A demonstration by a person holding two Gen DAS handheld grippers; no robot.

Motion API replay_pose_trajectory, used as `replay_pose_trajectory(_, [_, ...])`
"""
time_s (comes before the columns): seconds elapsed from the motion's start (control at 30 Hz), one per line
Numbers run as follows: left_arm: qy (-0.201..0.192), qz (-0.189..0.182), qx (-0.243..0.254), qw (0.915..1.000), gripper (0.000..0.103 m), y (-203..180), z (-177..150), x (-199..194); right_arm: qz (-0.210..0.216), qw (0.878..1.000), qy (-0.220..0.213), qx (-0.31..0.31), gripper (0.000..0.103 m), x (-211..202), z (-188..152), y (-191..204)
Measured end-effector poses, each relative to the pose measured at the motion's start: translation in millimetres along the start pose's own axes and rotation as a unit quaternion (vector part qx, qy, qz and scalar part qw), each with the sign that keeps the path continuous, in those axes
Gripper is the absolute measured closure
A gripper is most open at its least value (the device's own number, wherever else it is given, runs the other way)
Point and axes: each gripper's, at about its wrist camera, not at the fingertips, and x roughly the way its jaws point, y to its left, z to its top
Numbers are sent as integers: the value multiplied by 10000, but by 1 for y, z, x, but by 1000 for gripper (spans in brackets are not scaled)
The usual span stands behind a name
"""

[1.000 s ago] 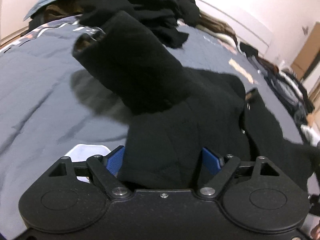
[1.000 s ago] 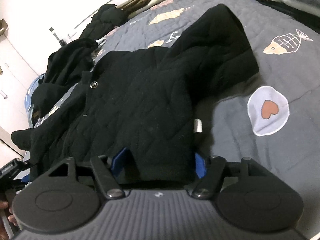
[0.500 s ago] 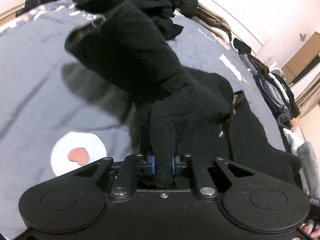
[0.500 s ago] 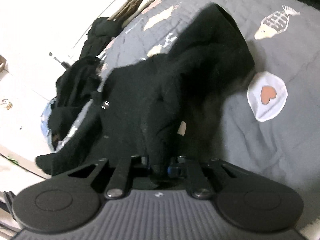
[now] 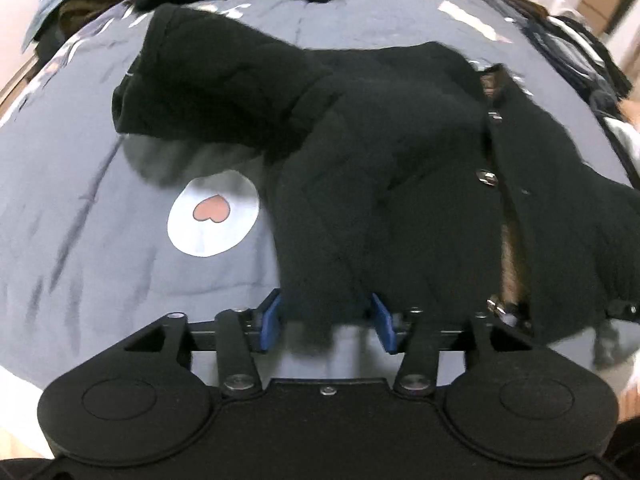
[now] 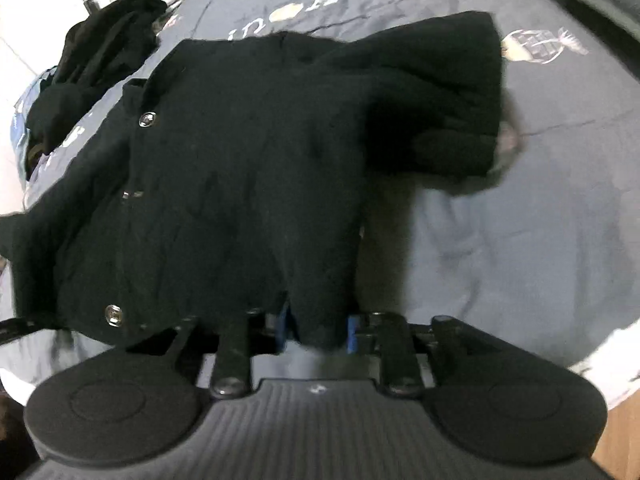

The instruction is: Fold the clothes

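Lying on the bedspread (image 5: 80,184), black jacket (image 5: 400,168) shows no readable label.

Dim indoor light, soft shadows; strong fisheye curvature, dark corners; motion blur throughout; black fabric detail lost.

No legible text
The bedspread (image 6: 560,220) bears blurred lettering near its far edge, too smeared to read.

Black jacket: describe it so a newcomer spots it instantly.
On the grey quilted bedspread, near the white heart patch, lies a black quilted jacket. Unlike the black clothes heap behind it, it lies spread out and has metal snap buttons.
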Motion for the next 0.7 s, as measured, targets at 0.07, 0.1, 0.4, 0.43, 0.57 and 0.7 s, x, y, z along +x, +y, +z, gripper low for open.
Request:
replay_pose_trajectory(0.07, [-173, -92, 150, 9997, 42, 0, -2, -19, 7, 9997, -227, -73, 66, -21, -4, 0])
replay_pose_trajectory(0.1, [-300, -149, 223, 9992, 42, 0, -3, -30, 11, 9994, -341, -110, 64, -32, -5, 0])
replay_pose_trajectory(0.4, [-1490, -761, 384, 9852, 34, -25, 43, -75, 353, 9840, -1609, -676, 50, -75, 41, 36])
replay_pose_trajectory(0.43, [-1509, -777, 380, 9848, 34, -32, 56, -70, 405, 9831, -1635, -711, 50, -68, 51, 44])
replay_pose_trajectory(0.57, [-1384, -864, 375, 9859, 34, -62, 110, -39, 581, 9839, -1506, -772, 49, -24, 99, 78])
replay_pose_trajectory(0.7, [-1021, -892, 380, 9900, 34, -89, 159, 9, 756, 9841, -1375, -833, 48, 21, 146, 112])
